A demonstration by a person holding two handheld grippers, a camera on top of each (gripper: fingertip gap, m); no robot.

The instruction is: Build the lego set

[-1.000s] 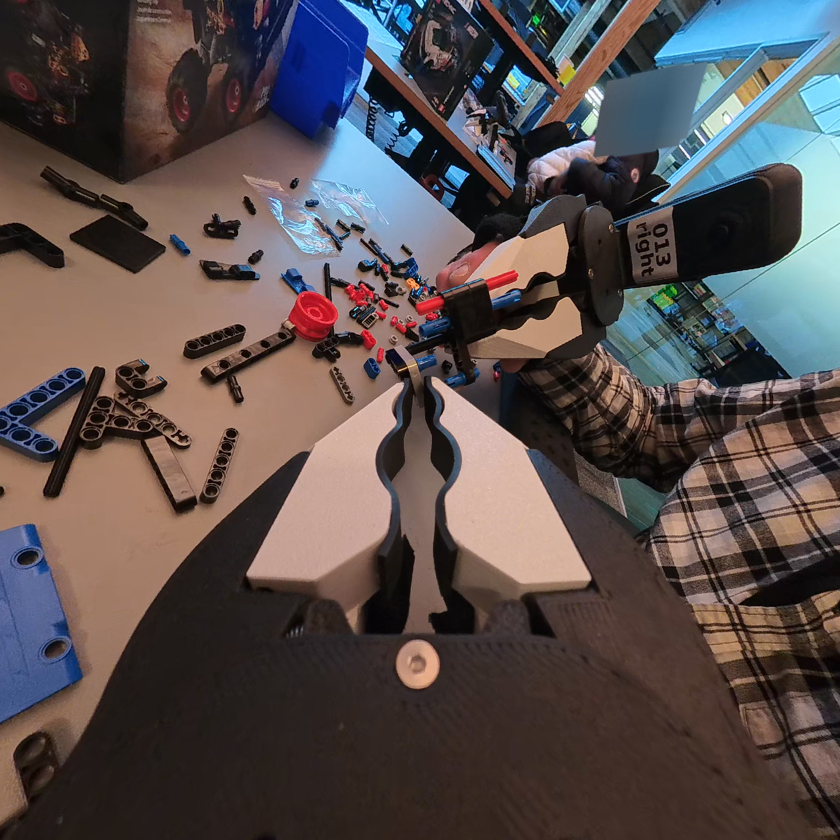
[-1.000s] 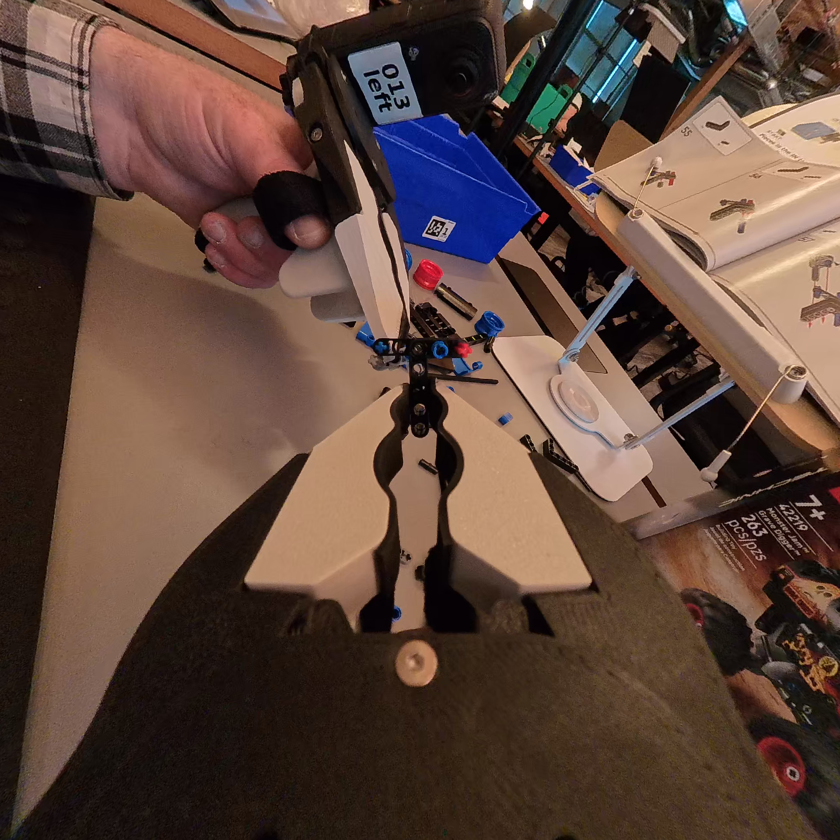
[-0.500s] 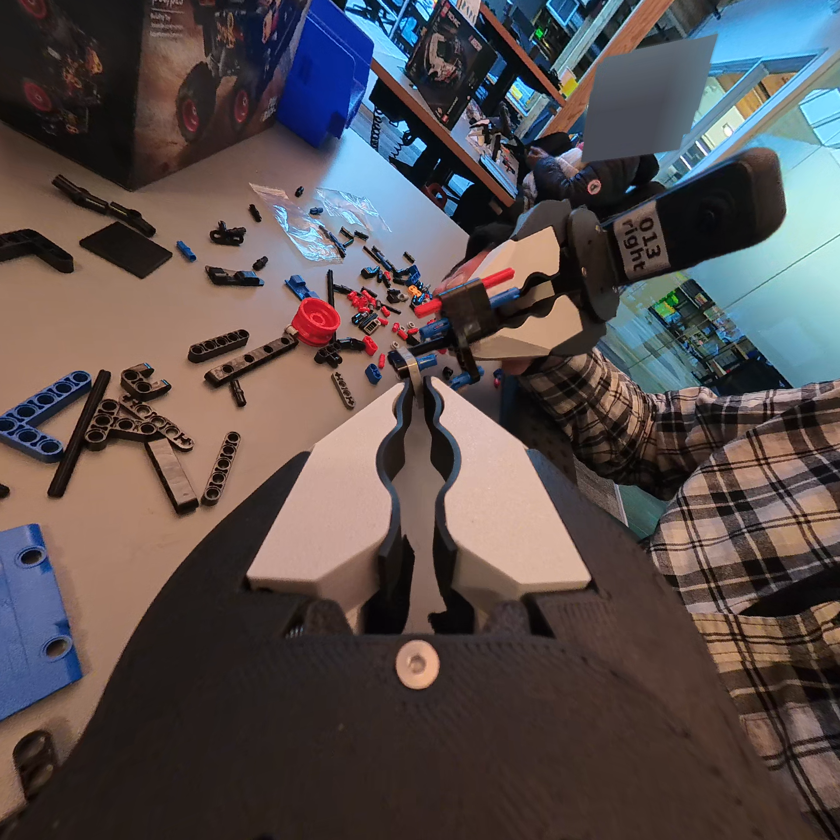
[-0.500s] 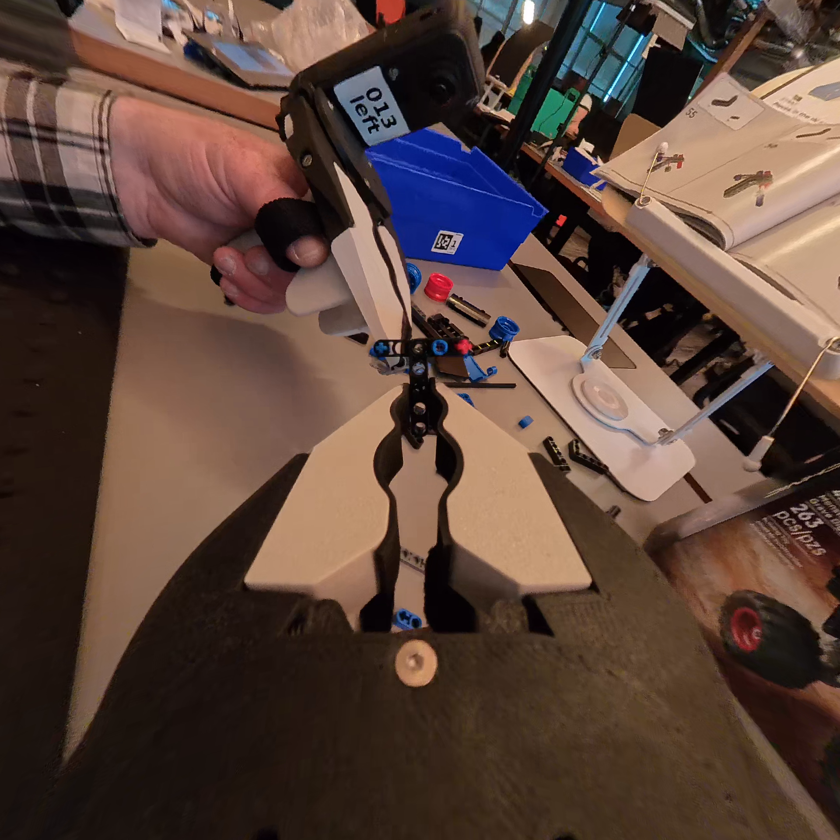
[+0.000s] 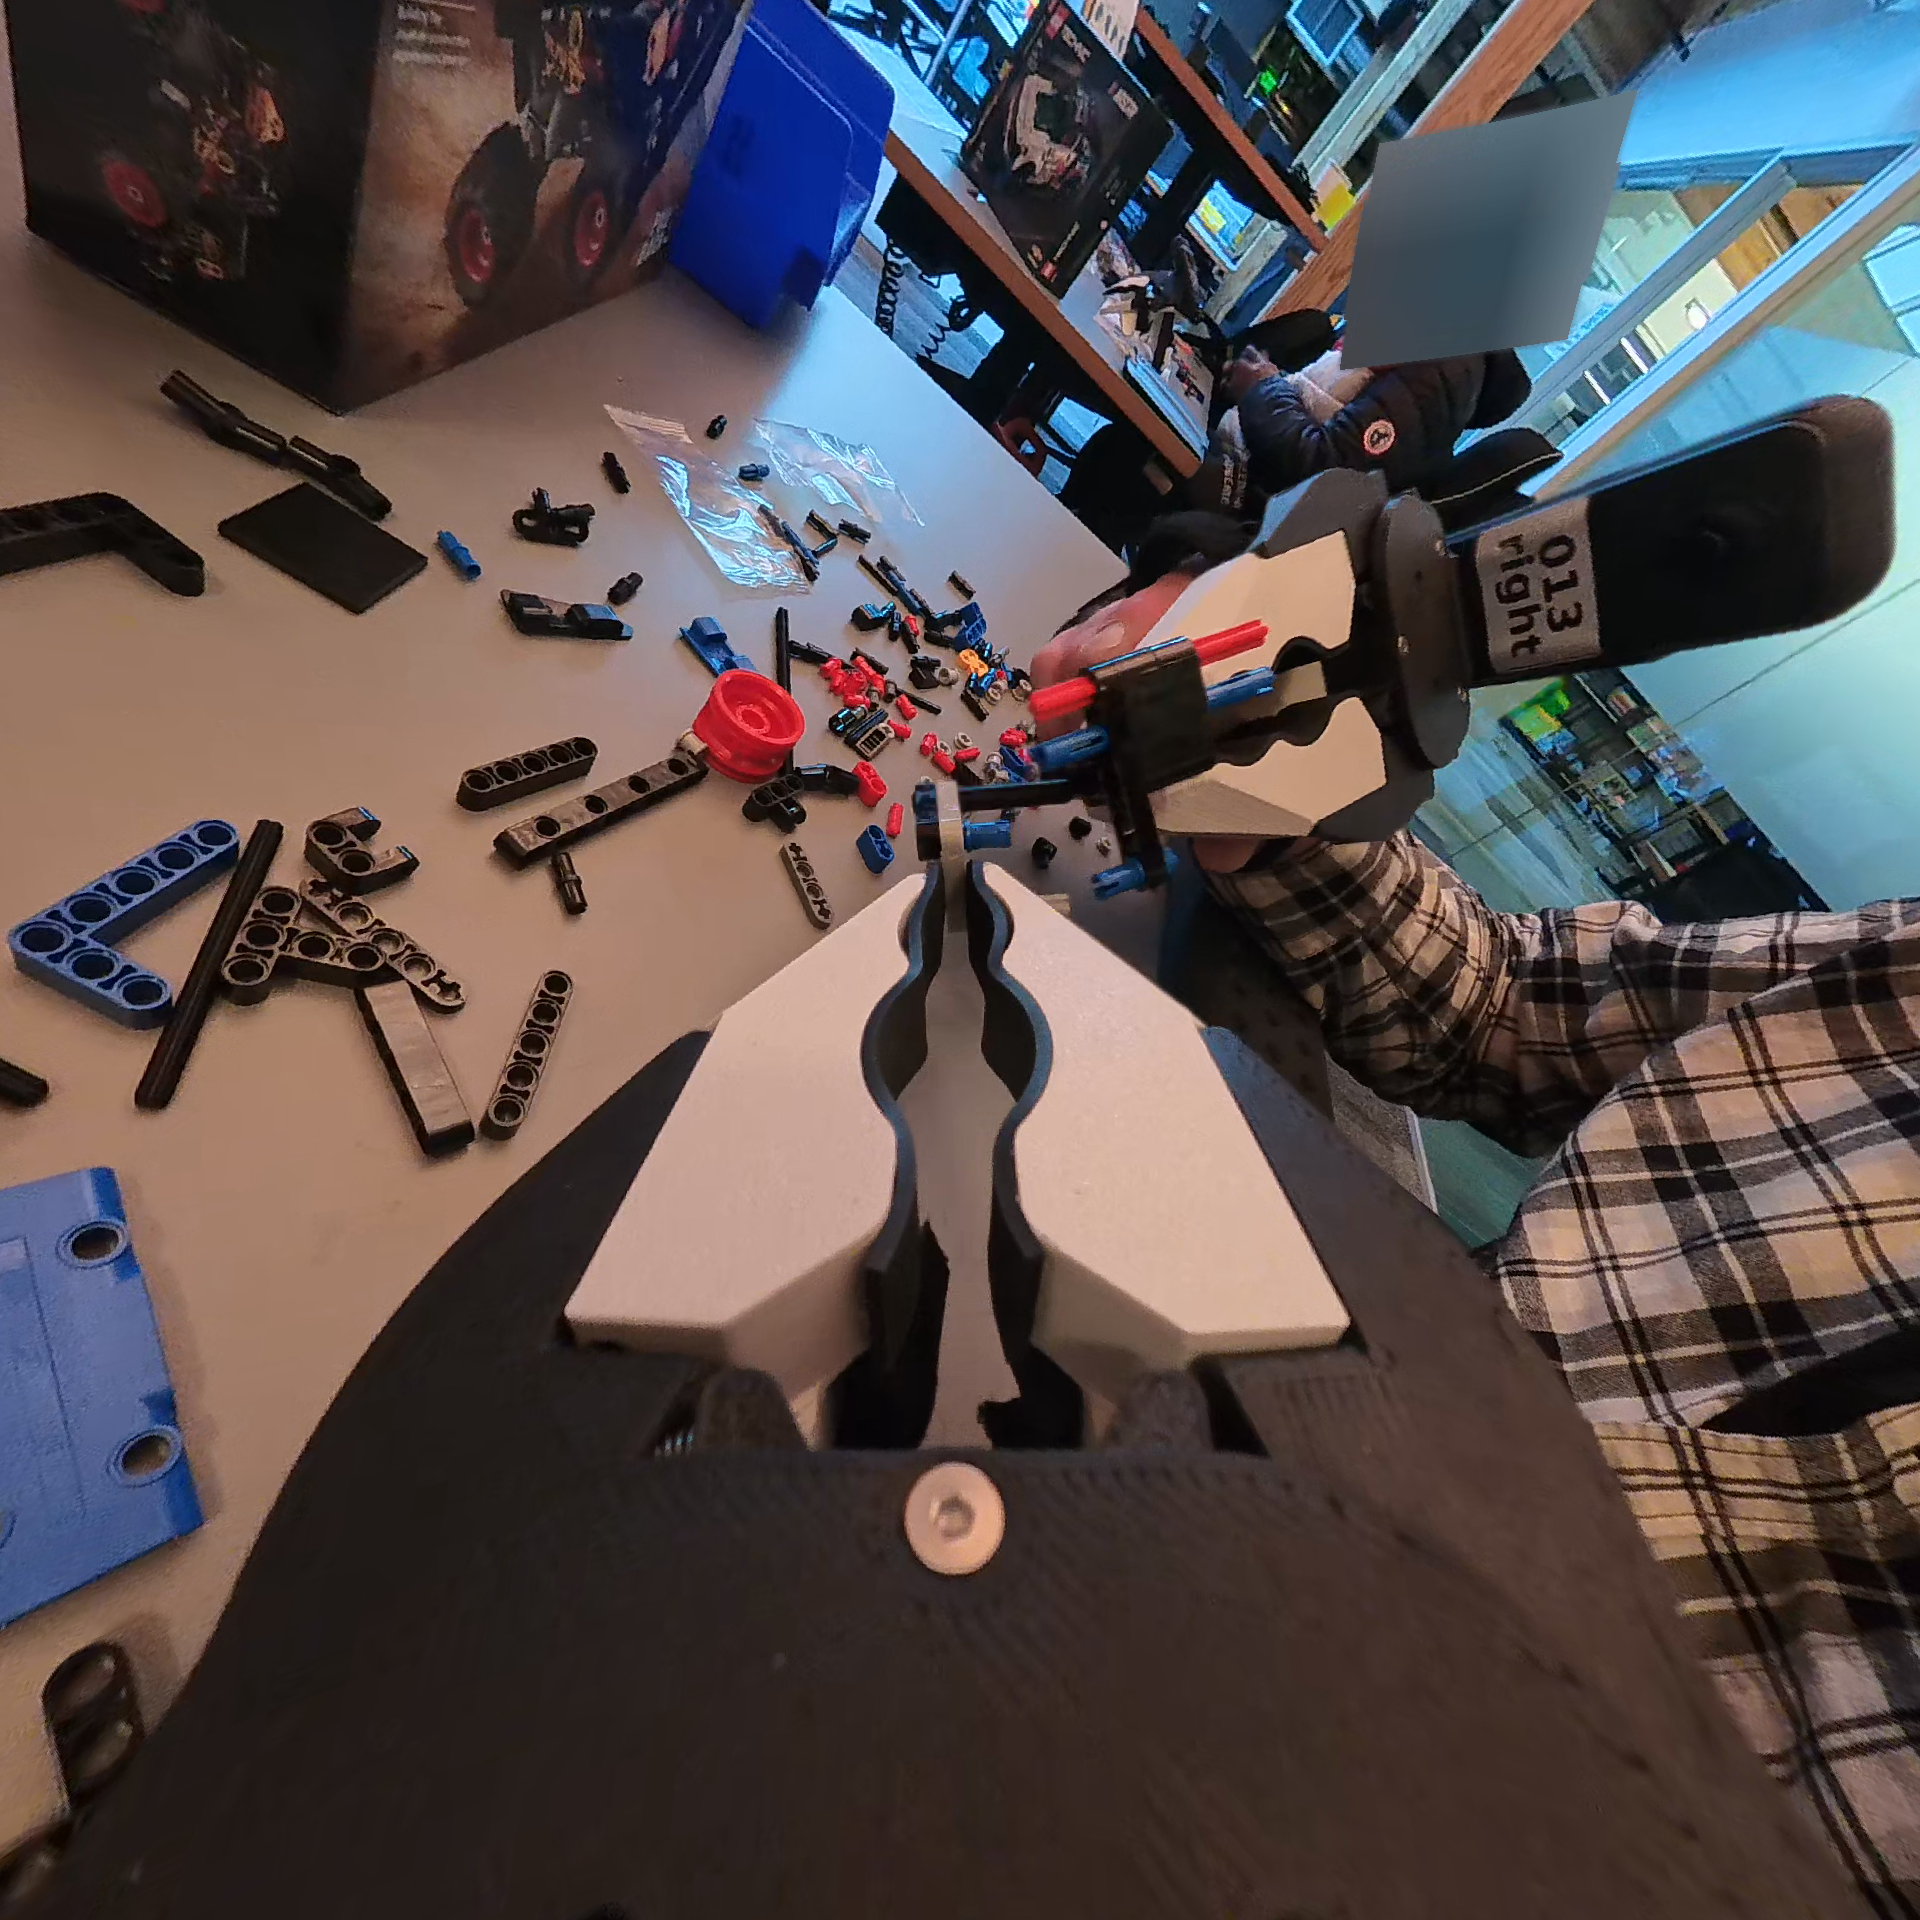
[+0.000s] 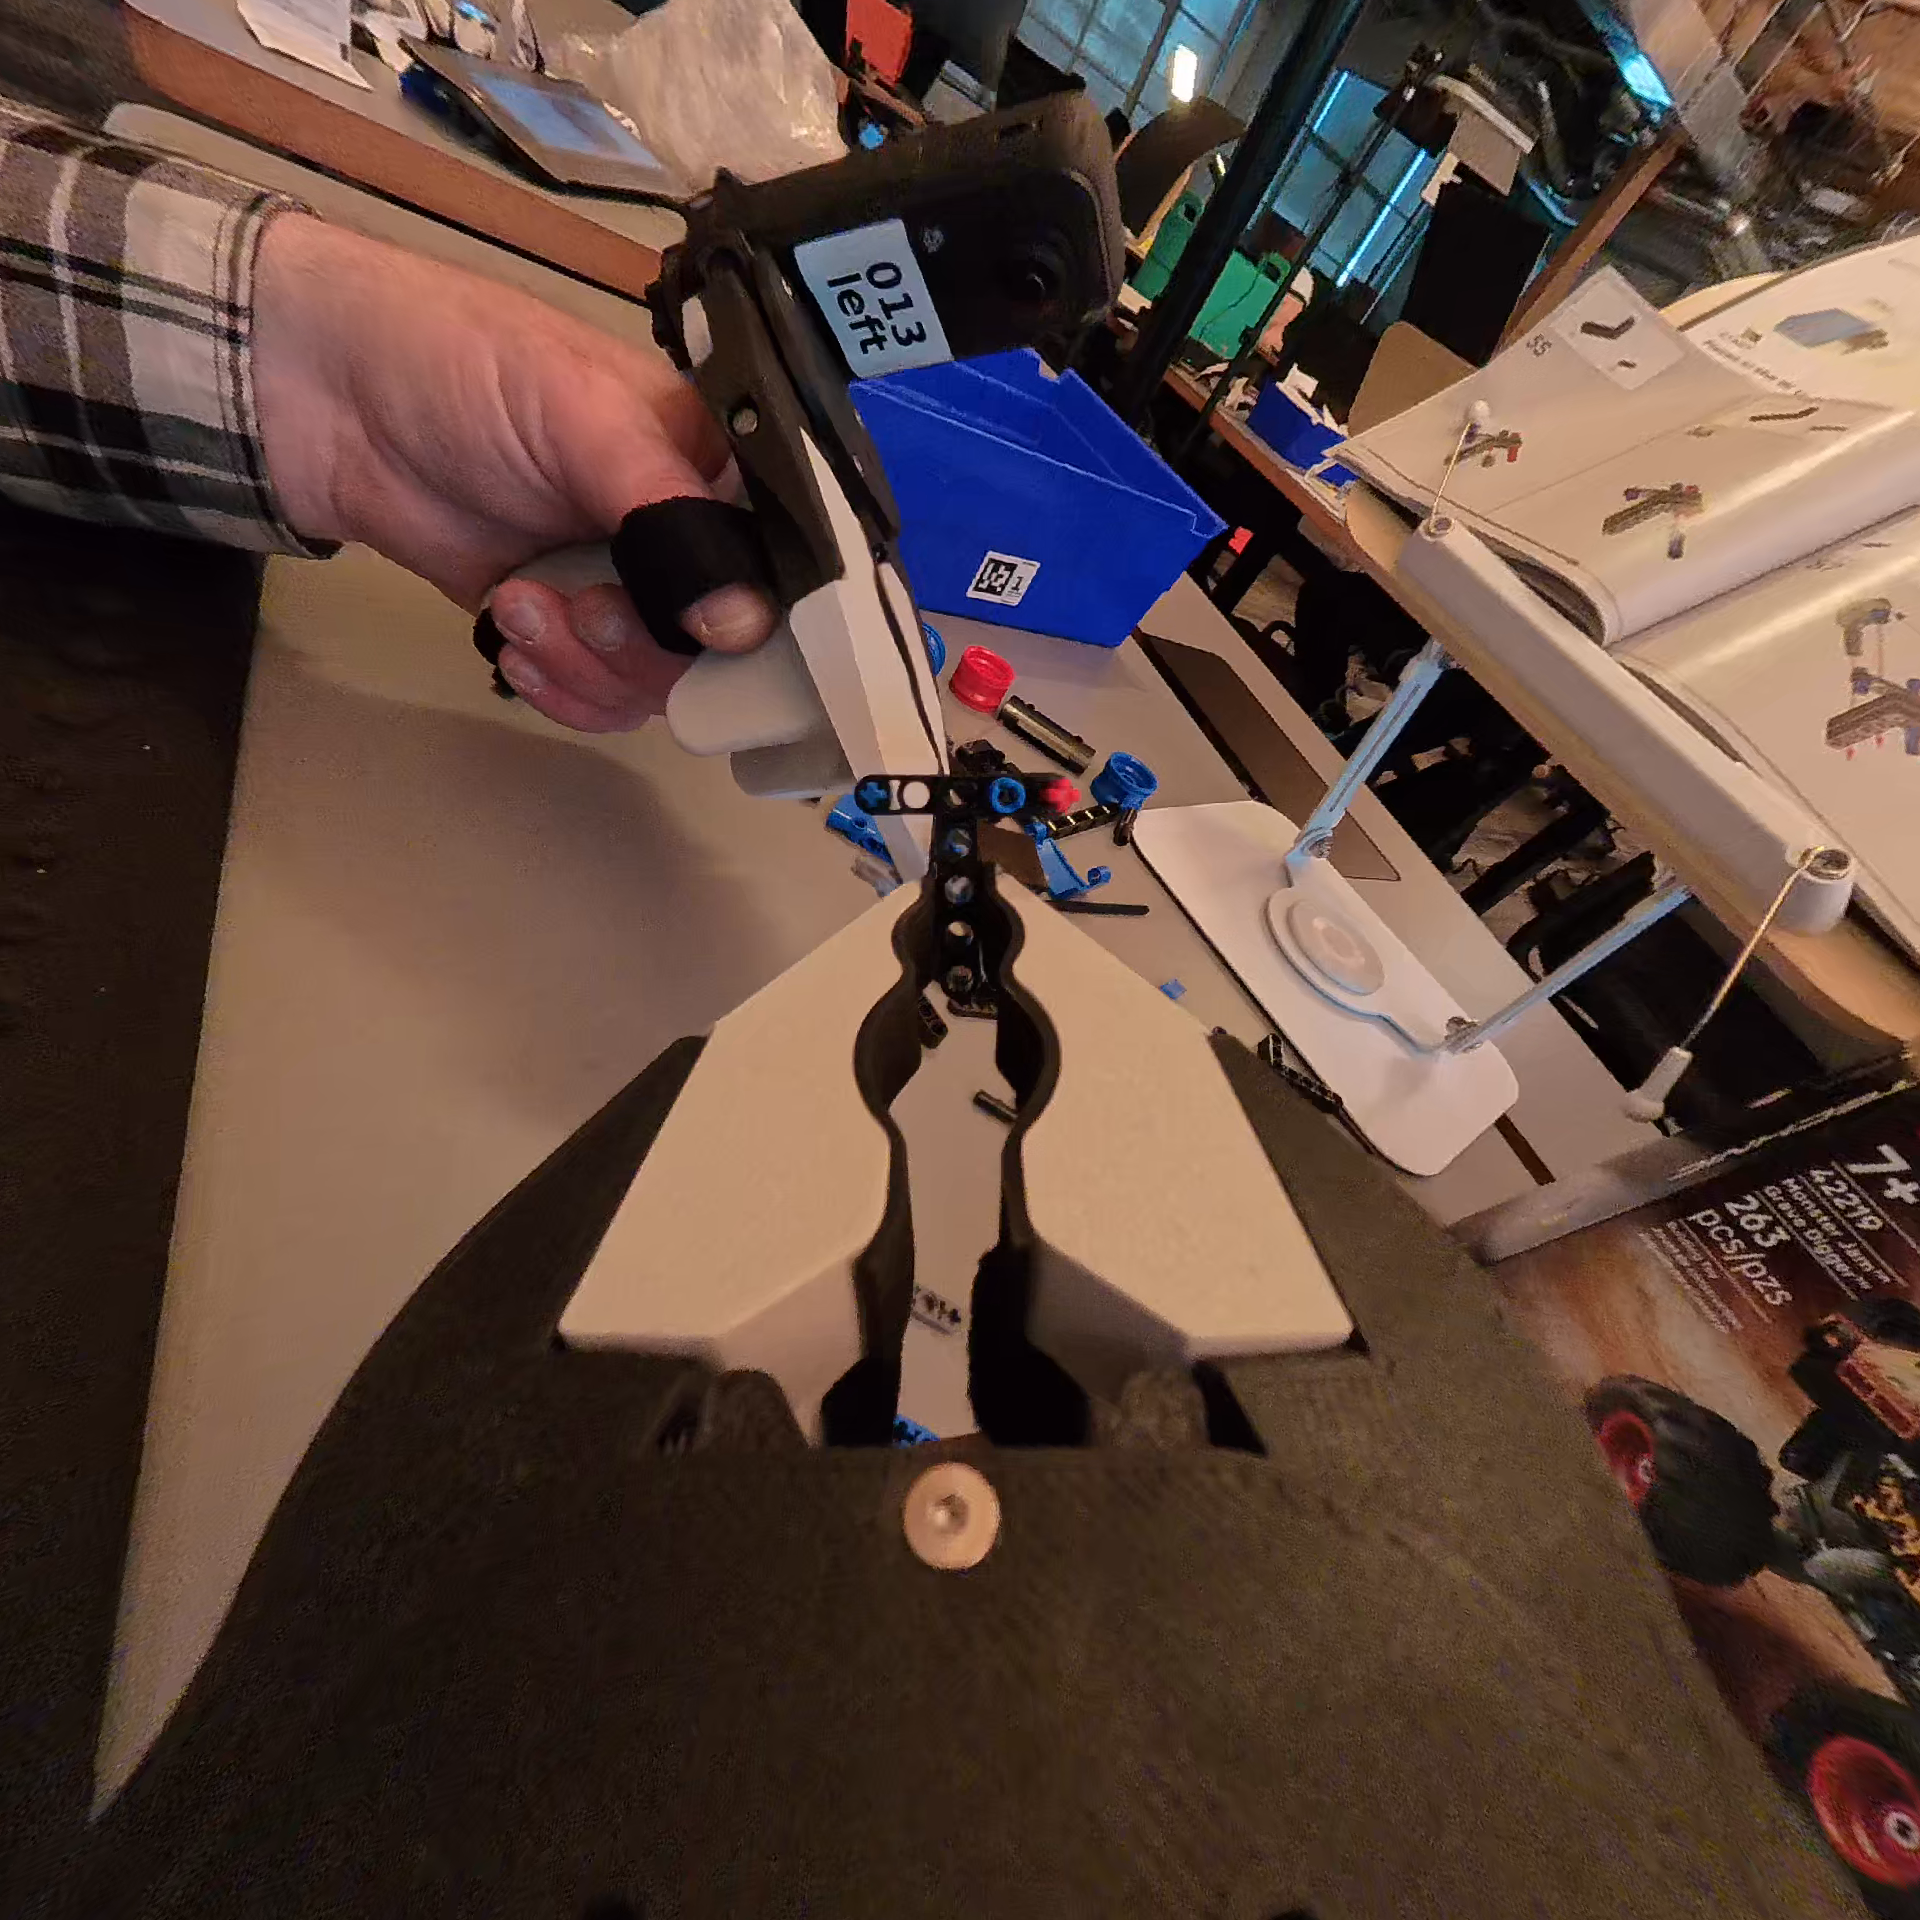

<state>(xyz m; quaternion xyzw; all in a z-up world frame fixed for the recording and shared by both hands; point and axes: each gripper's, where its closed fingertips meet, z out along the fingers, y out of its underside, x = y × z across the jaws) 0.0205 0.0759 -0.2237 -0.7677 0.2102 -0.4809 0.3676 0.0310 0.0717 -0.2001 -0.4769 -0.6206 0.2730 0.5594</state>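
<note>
My right gripper point(image 6: 961, 899) is shut on a black T-shaped lego assembly point(image 6: 956, 831) with blue pins and a red axle, held above the table. It also shows in the left wrist view point(image 5: 1143, 727), where the right gripper point(image 5: 1195, 758) comes in from the right. My left gripper point(image 5: 951, 878) is shut on a small grey piece point(image 5: 940, 831) with a blue pin, at the end of the assembly's black axle. In the right wrist view the left gripper point(image 6: 914, 821) reaches down to the assembly's crossbar.
Loose black, blue and red parts lie on the grey table point(image 5: 364, 675): a red wheel hub point(image 5: 748, 724), a blue L-beam point(image 5: 114, 925), a blue panel point(image 5: 73, 1371). The set's box point(image 5: 312, 156), a blue bin point(image 6: 1018, 499) and an instruction booklet point(image 6: 1662, 499) on a white stand point(image 6: 1340, 977) surround the work area. My two grippers' fingertips are within a few centimetres of each other.
Both grippers stay shut and close together. The right gripper has tilted a little, so the background has shifted in its view. The assembly and grey piece keep about the same relation.
</note>
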